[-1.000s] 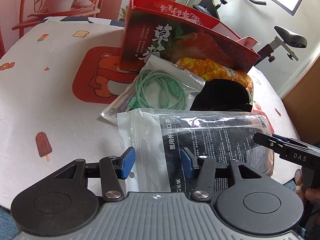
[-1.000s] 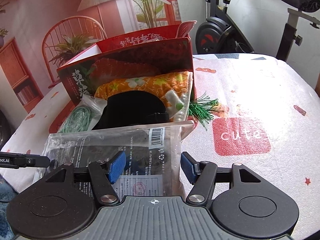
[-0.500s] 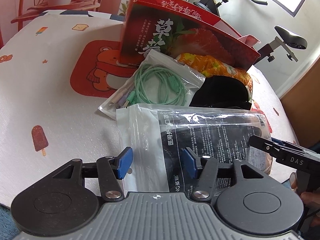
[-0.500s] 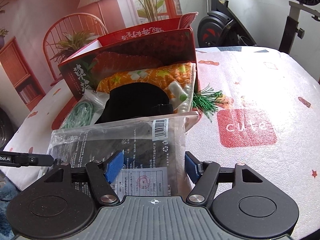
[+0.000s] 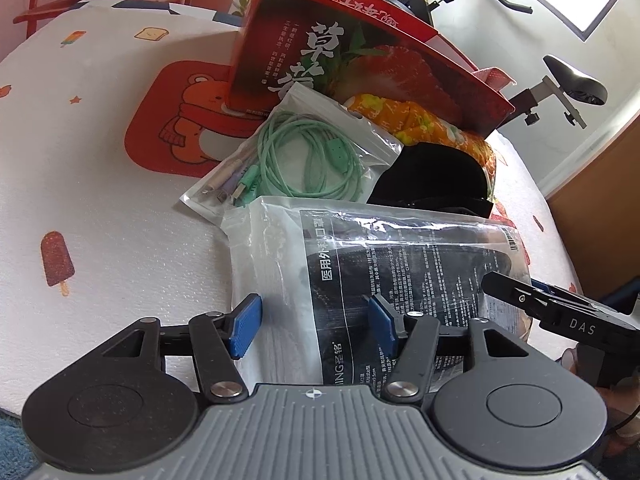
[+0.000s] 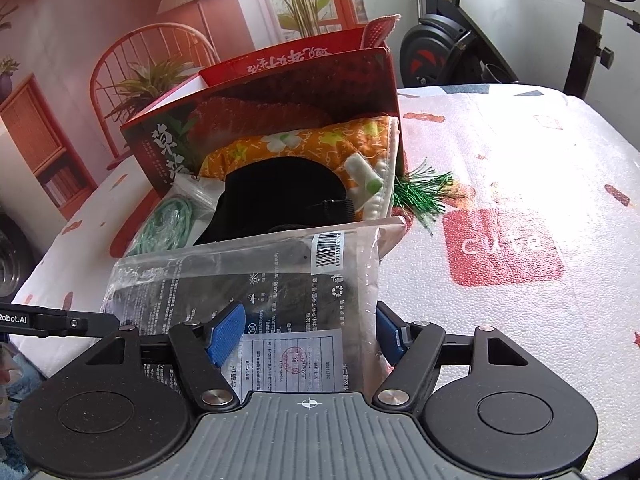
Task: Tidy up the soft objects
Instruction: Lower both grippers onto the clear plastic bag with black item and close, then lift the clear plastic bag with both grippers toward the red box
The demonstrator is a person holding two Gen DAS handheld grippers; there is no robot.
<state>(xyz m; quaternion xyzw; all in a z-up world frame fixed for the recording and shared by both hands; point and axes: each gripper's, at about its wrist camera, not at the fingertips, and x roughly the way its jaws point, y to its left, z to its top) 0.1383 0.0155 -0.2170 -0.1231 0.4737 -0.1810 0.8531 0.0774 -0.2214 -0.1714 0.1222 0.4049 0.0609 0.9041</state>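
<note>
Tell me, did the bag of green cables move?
No. The cable bag still leans against the red strawberry box, over the bear picture's edge.

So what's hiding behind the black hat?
An orange flowery cloth lies behind the black hat, leaning on the red strawberry box. The hat covers the cloth's lower part, so the rest can't be seen.

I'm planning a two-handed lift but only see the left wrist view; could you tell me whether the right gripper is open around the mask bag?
Observer: Yes, the right gripper is open, blue pads either side of the mask bag's barcode end.
Operator: Is anything right of the strawberry box?
Observer: A green tinsel sprig lies there, beside the orange floral cloth.
Operator: And further right?
Observer: A red "cute" patch is printed on the tablecloth.
</note>
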